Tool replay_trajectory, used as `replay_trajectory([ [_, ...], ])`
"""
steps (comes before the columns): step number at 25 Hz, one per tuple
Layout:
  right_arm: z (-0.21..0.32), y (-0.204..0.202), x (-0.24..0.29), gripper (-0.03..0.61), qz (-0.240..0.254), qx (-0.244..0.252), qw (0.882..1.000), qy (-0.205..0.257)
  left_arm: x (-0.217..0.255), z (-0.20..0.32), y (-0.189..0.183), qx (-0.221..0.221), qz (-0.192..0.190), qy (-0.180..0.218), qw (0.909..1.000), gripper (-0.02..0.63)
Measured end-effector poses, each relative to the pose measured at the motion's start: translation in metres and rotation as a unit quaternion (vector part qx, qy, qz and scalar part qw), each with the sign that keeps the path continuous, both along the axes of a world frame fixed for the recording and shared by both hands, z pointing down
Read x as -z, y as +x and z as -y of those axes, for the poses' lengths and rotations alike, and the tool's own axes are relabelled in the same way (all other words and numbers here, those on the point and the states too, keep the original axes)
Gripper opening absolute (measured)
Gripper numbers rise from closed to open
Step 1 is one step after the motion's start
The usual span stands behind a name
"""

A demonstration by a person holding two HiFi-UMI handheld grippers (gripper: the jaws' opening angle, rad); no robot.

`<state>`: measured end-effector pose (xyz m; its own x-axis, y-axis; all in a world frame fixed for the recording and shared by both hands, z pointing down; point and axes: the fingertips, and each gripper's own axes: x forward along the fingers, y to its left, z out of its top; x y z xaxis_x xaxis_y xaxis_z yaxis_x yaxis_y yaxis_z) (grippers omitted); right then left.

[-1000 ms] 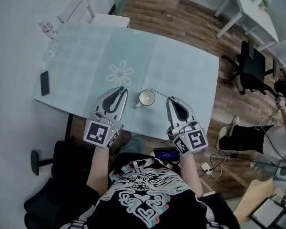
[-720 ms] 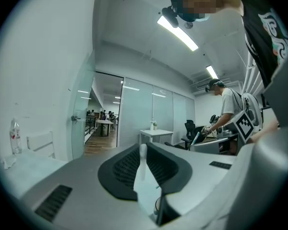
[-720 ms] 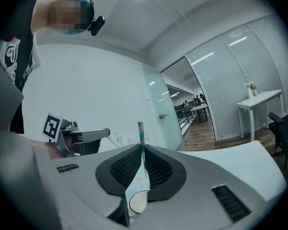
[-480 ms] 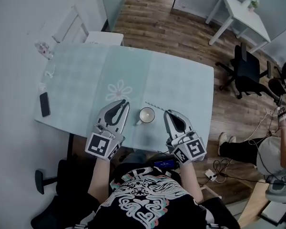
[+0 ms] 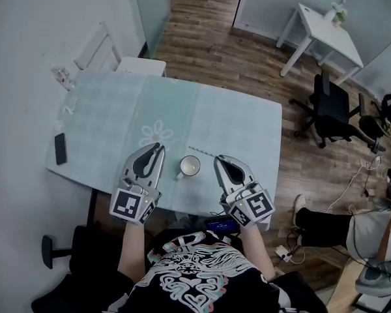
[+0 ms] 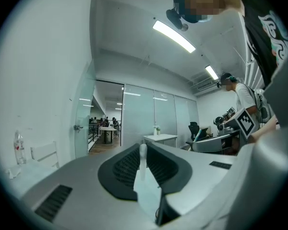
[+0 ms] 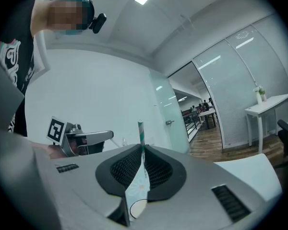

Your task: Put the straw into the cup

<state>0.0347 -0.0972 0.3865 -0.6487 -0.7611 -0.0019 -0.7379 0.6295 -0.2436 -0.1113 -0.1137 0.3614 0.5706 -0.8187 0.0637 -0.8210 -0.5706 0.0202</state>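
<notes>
- The right gripper point(image 5: 219, 160) has its fingers closed on one end of the straw point(image 5: 202, 152). The rest of the green-and-white striped straw juts out ahead of the fingertips and passes just beyond the cup point(image 5: 189, 166).
- The left gripper point(image 5: 160, 147) has its fingers drawn together to a thin slit, with nothing I can make out between them. The cup stands just right of their tips, between the two grippers.
- The straw looks like paper: very light and fairly stiff lengthwise, but likely to crease if pinched hard. Held by its end, the free tip will probably wobble, so a hold nearer the middle would steer it better.
- The cup looks ceramic, with its mouth up. It is probably too heavy for a straw to tip, though a knock from the fingers could slide it.
- The near edge of the bench point(image 5: 241, 122) lies close behind both sets of fingers. Ahead of them there is room, and a phone point(image 5: 60, 149) lies well off to the left.
</notes>
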Motion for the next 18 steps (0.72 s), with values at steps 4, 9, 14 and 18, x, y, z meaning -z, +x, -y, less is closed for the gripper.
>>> replay_trajectory([
  [4,-0.001,0.006,0.001,0.011,0.008,0.011,1.0,0.002,-0.001,-0.002,0.003,0.012,0.003,-0.005,0.9999,0.041],
  [9,0.003,0.01,0.007,0.011,0.008,0.022,1.0,0.012,-0.001,-0.003,0.016,0.003,0.001,-0.008,1.0,0.041],
  [14,0.009,0.011,0.007,0.011,0.002,0.026,1.0,0.013,-0.003,-0.002,0.022,-0.002,-0.001,-0.013,0.9999,0.041],
  [18,0.009,0.01,0.003,0.011,-0.006,0.029,1.0,0.006,-0.009,-0.005,0.021,-0.004,-0.004,-0.026,0.9997,0.041],
])
